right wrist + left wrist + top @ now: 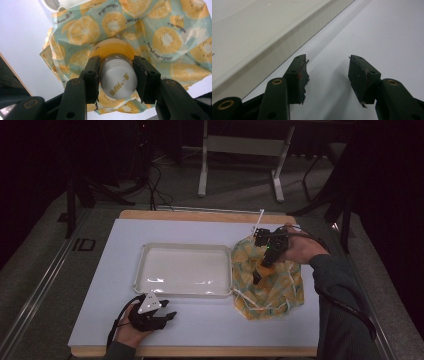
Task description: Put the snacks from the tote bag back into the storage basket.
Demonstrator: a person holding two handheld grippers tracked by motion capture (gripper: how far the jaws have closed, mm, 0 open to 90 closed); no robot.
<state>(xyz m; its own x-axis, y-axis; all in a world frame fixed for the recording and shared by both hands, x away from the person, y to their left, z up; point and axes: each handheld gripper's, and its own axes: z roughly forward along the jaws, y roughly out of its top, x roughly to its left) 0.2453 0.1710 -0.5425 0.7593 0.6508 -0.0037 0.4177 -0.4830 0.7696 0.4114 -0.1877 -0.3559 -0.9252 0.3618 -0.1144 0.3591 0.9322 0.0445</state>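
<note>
Table (210, 330) first: white tray (145, 265) mid, fruit-print bag (280, 292) touching its right edge. Your right gripper (117, 75) is clamped on a bottle (118, 80) over that bag. Left gripper (328, 75) near tray, jaws apart.

The room is dim, with a grey carpeted floor (235, 195). A white metal stand (242, 147) rises beyond the table (200, 325); black cables (157, 187) trail beside it.

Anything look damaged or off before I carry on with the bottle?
The pads on the left gripper look torn, with ragged edges and a loose shred at the right pad's lower tip. It is open over the white table, beside the tray. The right gripper holds the bottle squarely above the fruit-print bag.
</note>
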